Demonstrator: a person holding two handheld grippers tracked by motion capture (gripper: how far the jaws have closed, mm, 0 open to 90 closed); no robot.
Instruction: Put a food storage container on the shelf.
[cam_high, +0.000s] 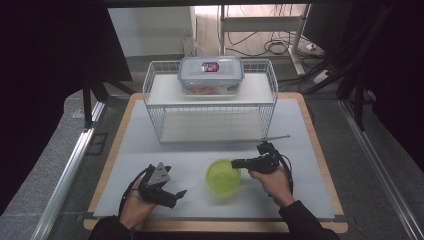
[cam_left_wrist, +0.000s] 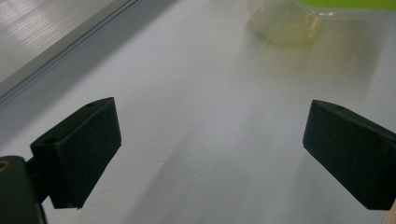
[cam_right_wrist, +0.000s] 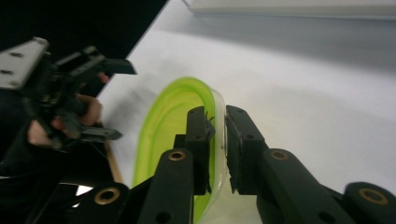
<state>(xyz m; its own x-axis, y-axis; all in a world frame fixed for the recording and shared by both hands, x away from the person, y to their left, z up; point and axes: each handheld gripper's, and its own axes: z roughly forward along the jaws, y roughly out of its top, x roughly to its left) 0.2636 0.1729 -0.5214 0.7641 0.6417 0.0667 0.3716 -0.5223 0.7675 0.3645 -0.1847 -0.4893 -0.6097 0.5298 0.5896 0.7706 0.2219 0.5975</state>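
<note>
A round clear container with a lime-green top stands on the white mat near the front. My right gripper is shut on its right rim. In the right gripper view the jaws pinch the clear wall, one inside and one outside the green container. My left gripper is held open to the container's left, apart from it, with nothing between its jaws. The left gripper view has the open gripper over bare mat and the container farther ahead. The left gripper also appears, open, in the right gripper view.
A white wire rack stands at the back of the mat. On its top shelf sits a clear lidded box with something orange inside. A thin rod lies by the rack's right foot. The wooden board's edge frames the mat.
</note>
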